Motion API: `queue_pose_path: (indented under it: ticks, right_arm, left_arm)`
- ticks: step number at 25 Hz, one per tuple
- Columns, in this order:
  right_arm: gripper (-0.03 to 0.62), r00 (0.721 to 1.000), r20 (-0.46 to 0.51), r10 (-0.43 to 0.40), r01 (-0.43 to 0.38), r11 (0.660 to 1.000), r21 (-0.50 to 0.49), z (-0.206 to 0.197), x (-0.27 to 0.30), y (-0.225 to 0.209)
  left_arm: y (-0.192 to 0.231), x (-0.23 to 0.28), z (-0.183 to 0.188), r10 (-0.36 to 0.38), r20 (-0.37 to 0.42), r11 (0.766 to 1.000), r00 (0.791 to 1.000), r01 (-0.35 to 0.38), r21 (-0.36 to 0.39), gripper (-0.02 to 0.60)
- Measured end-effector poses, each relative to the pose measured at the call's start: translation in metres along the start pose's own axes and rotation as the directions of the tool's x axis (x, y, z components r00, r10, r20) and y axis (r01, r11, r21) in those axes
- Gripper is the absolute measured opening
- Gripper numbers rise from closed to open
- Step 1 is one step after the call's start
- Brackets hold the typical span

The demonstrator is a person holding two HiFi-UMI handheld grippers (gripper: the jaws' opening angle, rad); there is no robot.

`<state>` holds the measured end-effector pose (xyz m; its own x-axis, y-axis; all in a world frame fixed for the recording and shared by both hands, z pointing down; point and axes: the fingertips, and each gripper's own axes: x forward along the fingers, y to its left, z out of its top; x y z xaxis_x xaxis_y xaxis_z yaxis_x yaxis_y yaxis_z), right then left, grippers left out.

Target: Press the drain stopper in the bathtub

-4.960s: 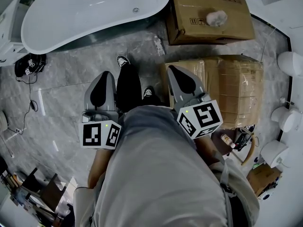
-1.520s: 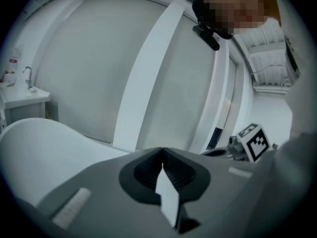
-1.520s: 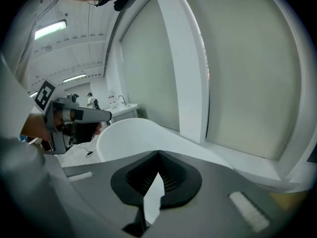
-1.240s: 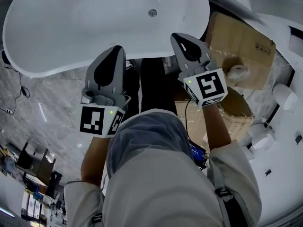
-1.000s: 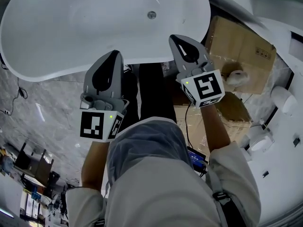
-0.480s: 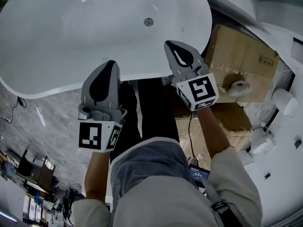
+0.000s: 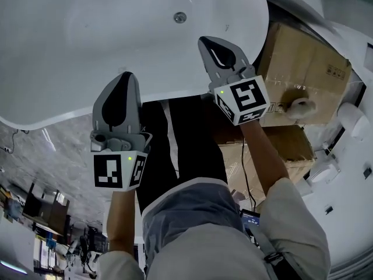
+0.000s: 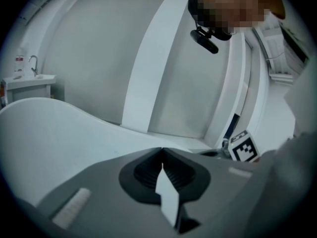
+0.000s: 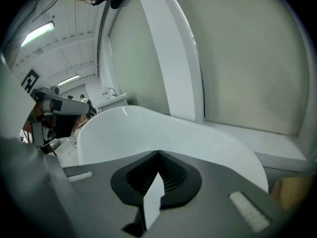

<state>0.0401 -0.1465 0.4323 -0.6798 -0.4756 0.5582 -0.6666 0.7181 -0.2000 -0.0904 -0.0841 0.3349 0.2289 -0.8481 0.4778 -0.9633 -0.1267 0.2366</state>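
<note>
Two tongs appear before the white bathtub [image 7: 70, 69], which fills the upper head view. My left tongs [image 7: 123, 76] are pressed together with nothing between them, the tip lying over the tub's near rim. My right tongs [image 7: 205, 39] are likewise closed and empty, and reach further, over the tub's inner wall. Each gripper view confirms this: the ribbed pads meet along one line, with only the tub's curved rim beyond. The drain stopper [image 7: 180, 17], a small round metal disc, sits in the tub floor towards the far side. It lies beyond the right tongs and slightly to their left, apart from both tips. Dark trousers [image 7: 180, 144] stand between the two tongs. Cardboard boxes [image 7: 303, 57] lie to the right of the tub, and the grey stone floor [image 7: 52, 150] shows at left.
</note>
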Motion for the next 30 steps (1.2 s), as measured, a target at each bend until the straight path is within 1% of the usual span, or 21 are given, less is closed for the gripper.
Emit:
queue_pose_path:
  ticks: [7, 11, 15, 18, 24, 30]
  right_arm:
    - [-0.003, 1.000, -0.020, 0.002, -0.002, 1.000, 0.022, -0.033, 0.027, -0.009]
    - [-0.003, 0.999, -0.046, -0.002, 0.003, 1.000, 0.030, -0.054, 0.043, -0.014]
    - [-0.003, 0.998, -0.061, -0.009, 0.012, 0.999, 0.045, -0.069, 0.055, -0.016]
    - [-0.003, 0.997, -0.074, -0.010, 0.015, 0.998, 0.055, -0.082, 0.065, -0.021]
    - [-0.003, 0.995, -0.096, -0.016, 0.024, 0.997, 0.078, -0.107, 0.089, -0.036]
    - [-0.003, 0.991, -0.129, -0.018, 0.028, 0.997, 0.076, -0.136, 0.113, -0.055]
  left_arm:
    - [-0.007, 0.026, -0.039, -0.020, -0.032, 1.000, 0.999, 0.020, 0.006, 0.000]
    - [-0.008, 0.038, -0.054, -0.035, -0.039, 0.999, 0.999, 0.035, -0.003, 0.000]
    - [-0.008, 0.048, -0.070, -0.057, -0.056, 0.998, 0.997, 0.057, 0.010, 0.000]
    - [-0.007, 0.056, -0.079, -0.058, -0.067, 0.998, 0.996, 0.059, 0.005, 0.000]
    - [0.002, 0.078, -0.092, -0.036, -0.063, 0.999, 0.997, 0.034, -0.038, 0.000]
    - [-0.004, 0.102, -0.106, -0.058, -0.082, 0.998, 0.995, 0.056, -0.028, 0.000]
